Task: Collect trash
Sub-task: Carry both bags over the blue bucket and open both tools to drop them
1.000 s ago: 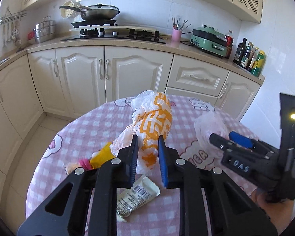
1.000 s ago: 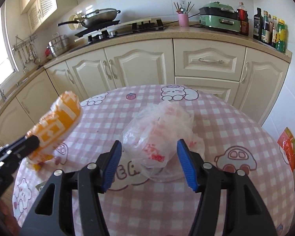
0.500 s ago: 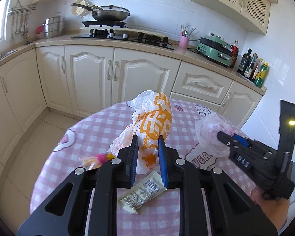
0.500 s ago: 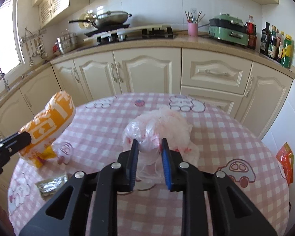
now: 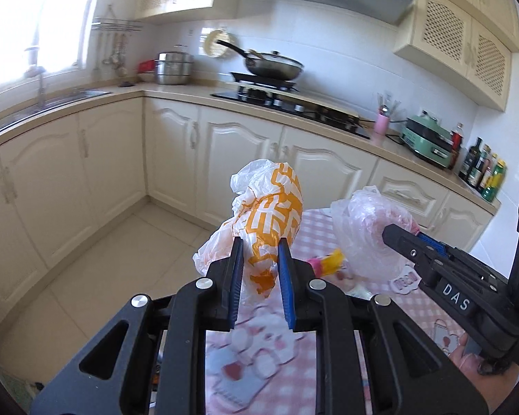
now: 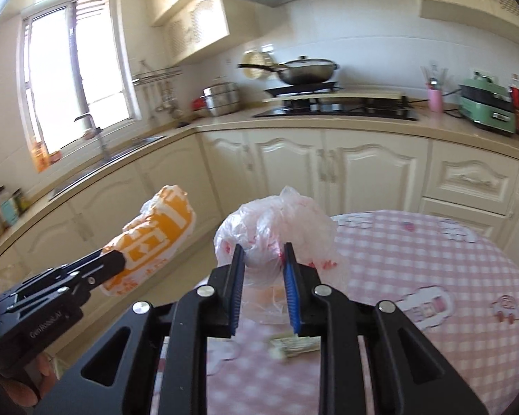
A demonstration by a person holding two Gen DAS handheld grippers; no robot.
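Both pairs of tongs are clamped on trash and held up off the table: the left gripper (image 5: pixel 257 269) pinches the crumpled orange-and-white bag (image 5: pixel 270 214) between its blue pads, and the right gripper (image 6: pixel 263 276) is closed on the clear plastic bag (image 6: pixel 276 228) with red print, its jaws a little wider because the bag bunches between them. Each bag stands out ahead of its tongs, the orange one over the floor at the table's edge, the clear one above the near rim of the pink checked tablecloth (image 6: pixel 415 263). As I judge it, the pick-up of these two pieces is done, and what is left is to carry them to a bin, which neither view shows. Smaller litter remains on the cloth: a flat printed wrapper (image 6: pixel 296 342) lies just beyond the right tongs, and a pink-and-yellow wrapper (image 5: pixel 328 263) lies between the two bags in the left view. Against the picture of a second ago, the right jaws, then wide apart around the clear bag as it sat on the table, have closed on it, and both bags have risen and swung toward the window side, so the sink (image 6: pixel 121 152) and window (image 6: pixel 76 69) beyond the cream cabinets (image 6: pixel 373 173) now fill the far view.
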